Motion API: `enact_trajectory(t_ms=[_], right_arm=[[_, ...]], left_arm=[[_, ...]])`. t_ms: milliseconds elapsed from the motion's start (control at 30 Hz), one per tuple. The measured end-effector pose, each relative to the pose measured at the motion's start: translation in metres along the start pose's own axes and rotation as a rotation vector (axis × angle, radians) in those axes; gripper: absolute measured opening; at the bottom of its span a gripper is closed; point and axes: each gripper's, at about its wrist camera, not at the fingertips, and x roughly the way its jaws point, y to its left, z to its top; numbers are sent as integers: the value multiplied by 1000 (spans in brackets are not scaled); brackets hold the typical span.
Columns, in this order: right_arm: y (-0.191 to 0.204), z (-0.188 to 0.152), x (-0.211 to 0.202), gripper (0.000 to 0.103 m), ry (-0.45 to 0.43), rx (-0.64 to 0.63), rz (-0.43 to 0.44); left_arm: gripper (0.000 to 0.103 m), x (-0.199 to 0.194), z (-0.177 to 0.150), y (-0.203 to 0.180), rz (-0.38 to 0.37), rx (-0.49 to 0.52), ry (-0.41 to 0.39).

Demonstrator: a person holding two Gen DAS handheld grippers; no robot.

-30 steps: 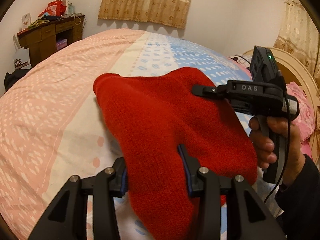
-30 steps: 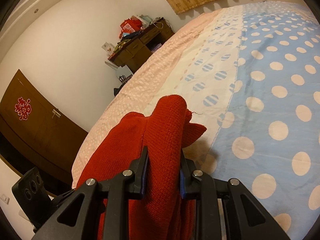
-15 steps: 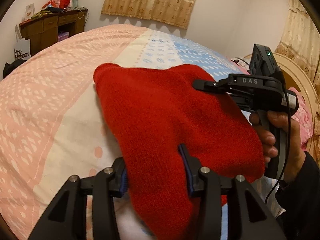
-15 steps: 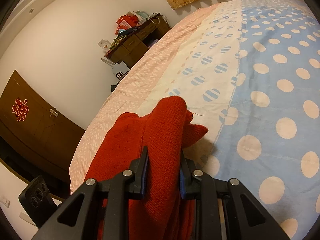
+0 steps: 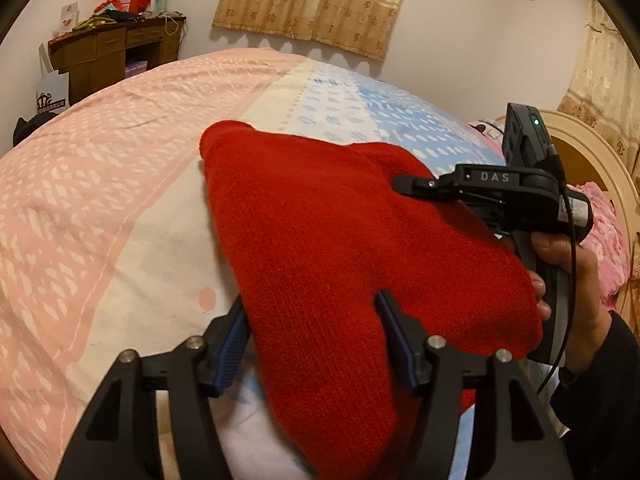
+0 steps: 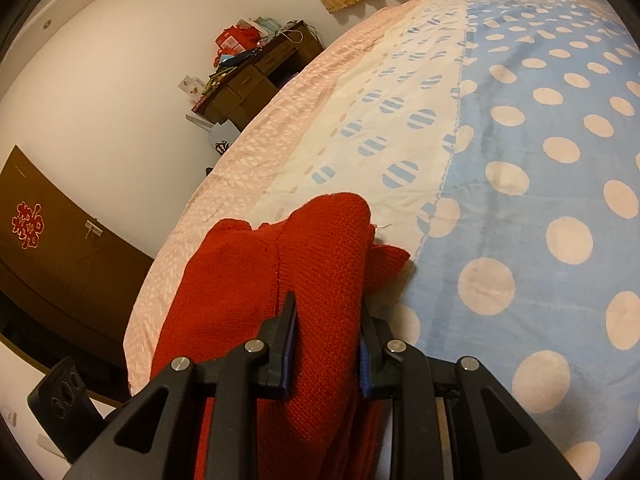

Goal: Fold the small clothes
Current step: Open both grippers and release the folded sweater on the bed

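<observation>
A red knitted garment (image 5: 320, 240) lies folded over on the bed, its far corner towards the pink stripe. My left gripper (image 5: 314, 320) straddles its near end. The jaws are opening, the cloth still lies between them, and the left blue pad (image 5: 236, 340) stands just off the cloth's edge. My right gripper (image 5: 404, 186), held by a hand (image 5: 572, 272), comes in from the right at the garment's far right edge. In the right wrist view the right gripper (image 6: 328, 312) is shut on a thick fold of the red garment (image 6: 320, 260).
The bed (image 5: 100, 220) has pink, cream and blue dotted stripes (image 6: 520, 160). A dark wooden desk (image 5: 112, 52) piled with things stands by the far wall. A cream headboard (image 5: 592, 152) and pink bedding (image 5: 608, 232) lie to the right. A dark door (image 6: 60, 240) is at left.
My left gripper's jaws have spread apart around the red cloth. The right gripper keeps its grip and has barely shifted.
</observation>
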Motion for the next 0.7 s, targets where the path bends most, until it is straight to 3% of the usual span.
enact_trajectory(t_ms=[200,433,500,567,700], right_arm=[[-9,-3,3,27,13,28,-2],[5,-3,0,28,9,-54,-50],[0,-3,1,29,13,-37,-45],[-3,-5,-2,30,8,-29,-43],[9,-8,-31,32,-97,-51,-53]], left_arm=[[70,1,0,-1,13,9,-6],[72,-9,6,1,49,32,-36],[76,-15,9,4,63,28,-56],[89,-21,13,9,89,17,-81],[93,-23,24,20,146,2,-123]])
